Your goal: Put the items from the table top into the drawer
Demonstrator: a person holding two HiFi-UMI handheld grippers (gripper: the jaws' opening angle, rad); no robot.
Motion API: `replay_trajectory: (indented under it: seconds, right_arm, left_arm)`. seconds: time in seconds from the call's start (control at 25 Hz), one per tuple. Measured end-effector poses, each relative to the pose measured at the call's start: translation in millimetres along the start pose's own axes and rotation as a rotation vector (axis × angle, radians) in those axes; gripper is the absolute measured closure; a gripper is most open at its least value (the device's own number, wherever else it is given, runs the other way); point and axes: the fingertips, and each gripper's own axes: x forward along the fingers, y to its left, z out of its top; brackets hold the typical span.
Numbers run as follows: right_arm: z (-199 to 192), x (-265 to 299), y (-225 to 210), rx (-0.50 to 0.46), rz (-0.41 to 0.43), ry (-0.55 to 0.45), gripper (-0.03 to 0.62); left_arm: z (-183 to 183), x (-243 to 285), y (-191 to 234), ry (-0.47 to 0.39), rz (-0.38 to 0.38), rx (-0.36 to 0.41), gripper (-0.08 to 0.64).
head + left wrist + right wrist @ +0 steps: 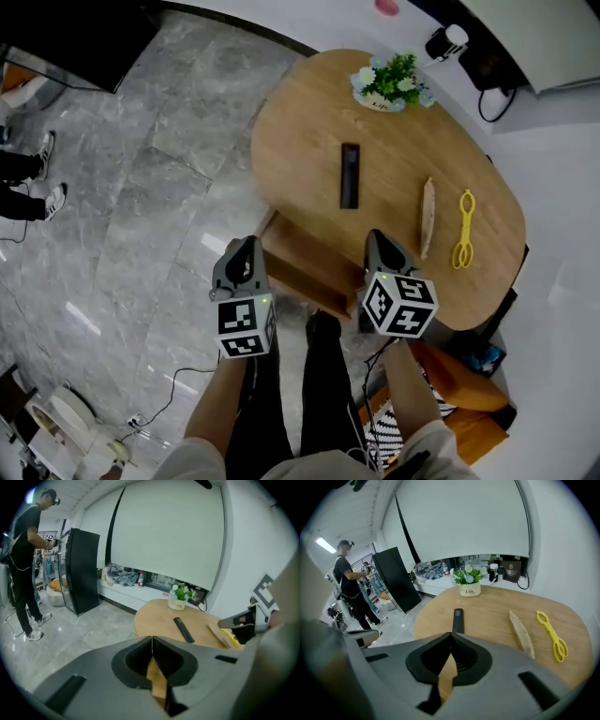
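Grippers hover at the near edge of the table [300, 131]: left gripper [246, 246] and right gripper [377, 240], both pinched closed and empty. On the table lie one remote [350, 175], one flowerpot [389, 84], one wooden stick [427, 217] and one tongs [463, 230]. What seems to be the drawer [298, 267] sits under that edge. Jaws should spread before reaching.

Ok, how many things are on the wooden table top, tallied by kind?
black remote control: 1
flat wooden piece: 1
yellow scissor tongs: 1
potted flowers: 1
Total: 4
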Motion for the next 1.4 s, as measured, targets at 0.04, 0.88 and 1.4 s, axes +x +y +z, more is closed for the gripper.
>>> replay_trajectory:
  seconds: [0.04,0.88,1.4]
  right_arm:
    - [3.0,7.0,-0.2,0.004,-0.002,0.004,0.597]
    - [11.1,138.2,-7.5,-0.094,-0.013,0.168,0.433]
    - [3.1,178.1,-17.0,-0.116,-0.062,0.227,0.394]
  left_arm:
    - [-0.2,2.9,2.8,-0.001,0.003,-0.005,0.551]
    - [-20.8,74.0,41.6,0.029,0.05,-0.056,0.551]
    - [-33.0,87.9,39.7,0.045,0.043,-0.048,0.551]
